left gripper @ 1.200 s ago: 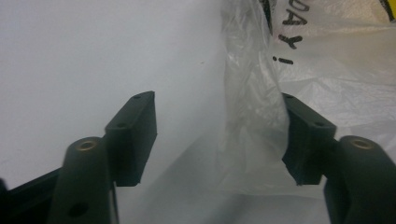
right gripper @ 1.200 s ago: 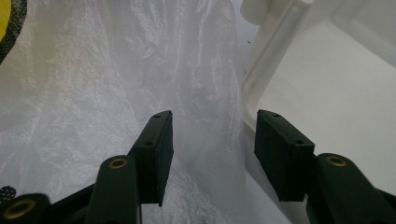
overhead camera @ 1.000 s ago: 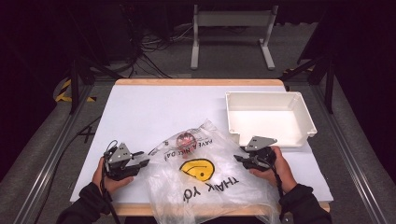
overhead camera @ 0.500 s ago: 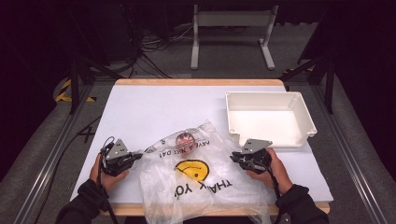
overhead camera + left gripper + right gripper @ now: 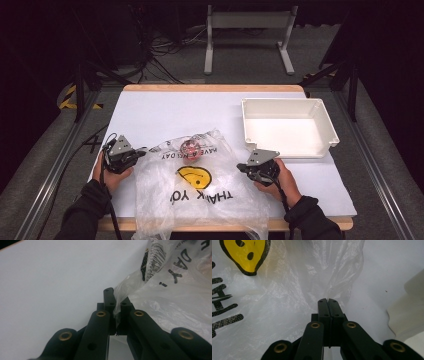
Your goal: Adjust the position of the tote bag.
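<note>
Your left gripper (image 5: pixel 131 156) has its jaws clamped on the edge of the clear plastic bag printed with a yellow smiley face and black lettering (image 5: pixel 200 195); in the left gripper view a pinch of the film (image 5: pixel 118 307) runs down between the two black jaws. They have just been closing, and so have those of your right gripper (image 5: pixel 248 167). Its jaws sit pressed together at the bag's opposite edge, with the crinkled film (image 5: pixel 329 277) lying right at their tips; whether film is caught between them you cannot tell.

The bag lies flat on the white table (image 5: pixel 165 110), at 6 o'clock from its centre, reaching the near edge. A small red round object (image 5: pixel 190 148) rests inside it at the bag's 12 o'clock. The white rectangular plastic tray (image 5: pixel 325 120) stands at 2 o'clock from the bag, just beyond your right gripper.
</note>
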Tool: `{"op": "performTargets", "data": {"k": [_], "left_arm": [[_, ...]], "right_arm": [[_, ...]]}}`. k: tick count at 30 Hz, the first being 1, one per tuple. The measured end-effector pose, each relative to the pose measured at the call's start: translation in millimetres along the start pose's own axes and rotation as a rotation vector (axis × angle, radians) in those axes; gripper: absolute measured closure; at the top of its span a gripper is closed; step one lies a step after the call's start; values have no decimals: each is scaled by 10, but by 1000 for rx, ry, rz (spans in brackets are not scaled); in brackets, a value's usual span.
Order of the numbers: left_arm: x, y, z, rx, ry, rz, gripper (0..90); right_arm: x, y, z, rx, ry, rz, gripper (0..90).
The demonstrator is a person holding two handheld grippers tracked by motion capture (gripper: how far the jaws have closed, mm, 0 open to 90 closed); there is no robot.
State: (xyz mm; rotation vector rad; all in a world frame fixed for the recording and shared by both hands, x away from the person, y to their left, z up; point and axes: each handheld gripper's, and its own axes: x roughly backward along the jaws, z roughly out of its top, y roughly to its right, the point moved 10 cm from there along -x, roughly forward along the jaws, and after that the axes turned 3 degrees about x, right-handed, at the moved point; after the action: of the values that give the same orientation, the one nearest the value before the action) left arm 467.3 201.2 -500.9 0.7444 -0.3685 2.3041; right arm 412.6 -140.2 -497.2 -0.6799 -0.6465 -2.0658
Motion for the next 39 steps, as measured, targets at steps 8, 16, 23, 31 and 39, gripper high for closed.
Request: {"op": "performTargets", "data": {"k": [8,16,23,31,39], "left_arm": [[-172,-185,205,6,20,35,896],[-354,-274,410,26,30,25,896],[-220,-342,412,76,79,38,684],[259,-237,419,91,180,18,329],[505,345,-13,17,62,-80,192]], "right_arm": [[-5,57,17,-25,15,-27,900],[17,111,-1,-44,24,-41,900],[40,61,27,-43,43,-26,853],[171,5,53,-39,69,-28,665],[247,-70,-29,-53,47,-14,413]]}}
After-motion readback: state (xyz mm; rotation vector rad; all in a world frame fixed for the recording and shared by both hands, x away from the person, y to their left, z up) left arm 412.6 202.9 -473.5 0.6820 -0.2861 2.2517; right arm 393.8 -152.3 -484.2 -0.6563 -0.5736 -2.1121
